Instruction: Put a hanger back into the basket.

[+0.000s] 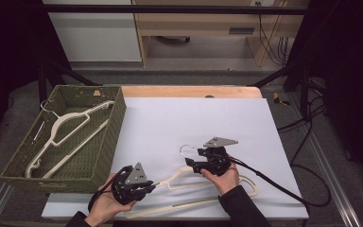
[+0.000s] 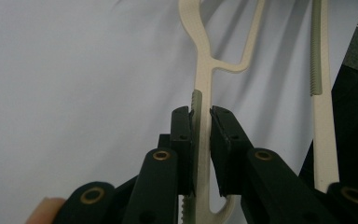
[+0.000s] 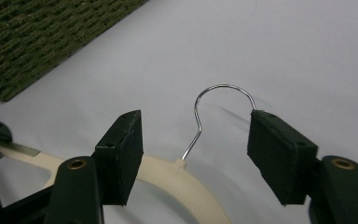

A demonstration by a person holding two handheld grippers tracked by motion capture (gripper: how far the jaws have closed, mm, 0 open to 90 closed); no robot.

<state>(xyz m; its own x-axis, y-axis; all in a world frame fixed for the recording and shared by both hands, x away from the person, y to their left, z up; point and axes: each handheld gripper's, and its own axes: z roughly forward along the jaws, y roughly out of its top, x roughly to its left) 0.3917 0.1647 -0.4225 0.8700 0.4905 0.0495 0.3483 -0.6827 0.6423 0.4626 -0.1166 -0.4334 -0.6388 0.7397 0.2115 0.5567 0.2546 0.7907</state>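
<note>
At the far left of the table sits a woven green basket (image 1: 108, 137), and it holds one cream hanger (image 1: 66, 137) lying slantwise, hook toward the far left corner, with nothing else that can be made out inside. To the right of it, on the near part of the white sheet (image 1: 194, 118), lies a second cream hanger (image 1: 189, 182), the one being worked on. The left gripper (image 1: 152, 185), near the sheet's near left, is clamped narrow on one tip of that hanger, the pads pressing the flat plastic arm from both sides as the left gripper view shows. Farther right, the right gripper (image 1: 189, 163) stands half wide around the wire hook (image 3: 214, 109) at the hanger's neck, with the jaws on either side of it and touching nothing yet. The likely trouble lies there: the hook is thin, round wire, so closing pads may slip past it or pinch only air, and the hanger would then hang from one end and swing or twist in the left grip. A lift into the basket could also snag the hook on the woven rim or tangle with the hanger already inside.
</note>
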